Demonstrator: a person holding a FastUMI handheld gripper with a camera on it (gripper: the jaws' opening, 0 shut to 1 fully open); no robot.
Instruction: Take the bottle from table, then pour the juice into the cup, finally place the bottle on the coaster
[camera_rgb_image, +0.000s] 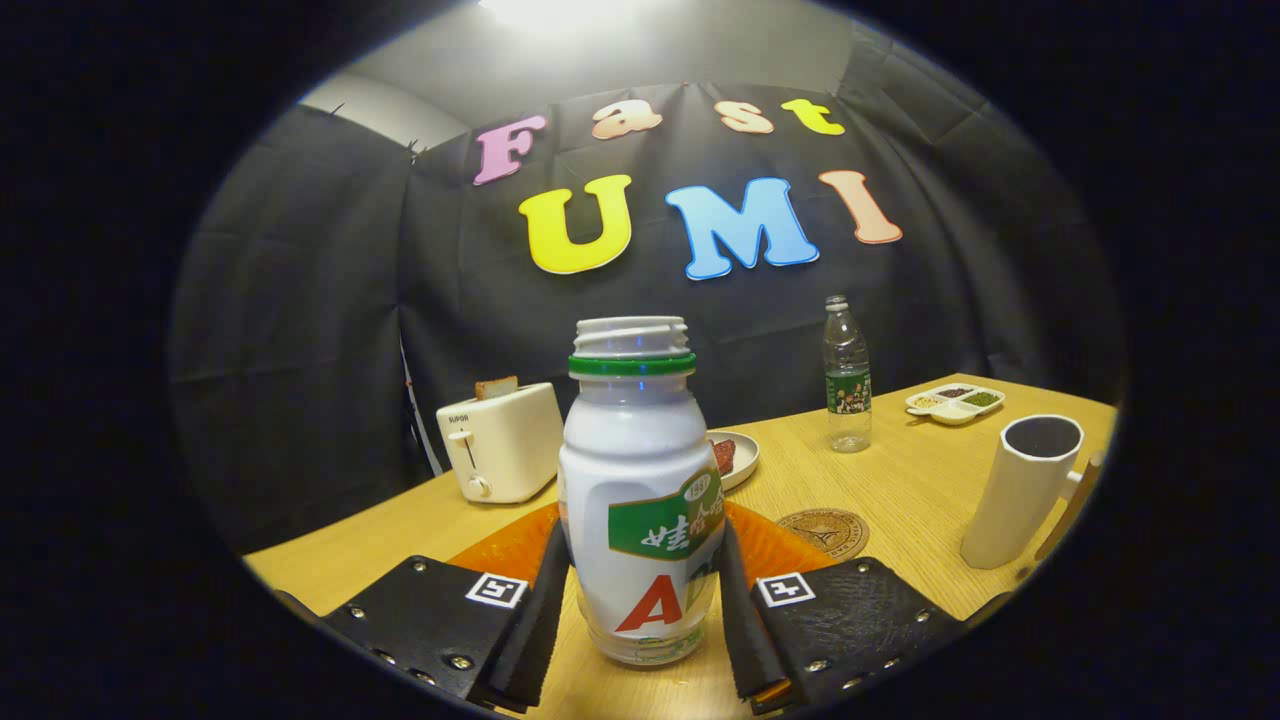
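Observation:
A white juice bottle with a green neck ring and a green and red label stands upright between my fingers, its cap off. My gripper is shut on it, one finger pressed on each side of its lower body. Whether its base rests on the wooden table or hangs just above it, I cannot tell. A round brown coaster lies on the table just beyond my right finger. A tall white cup with a handle stands further to the right, open and upright.
An orange mat lies behind the bottle. A white toaster with toast stands at the back left. Behind the bottle is a small plate with red food. A clear water bottle and a divided snack tray stand at the back right.

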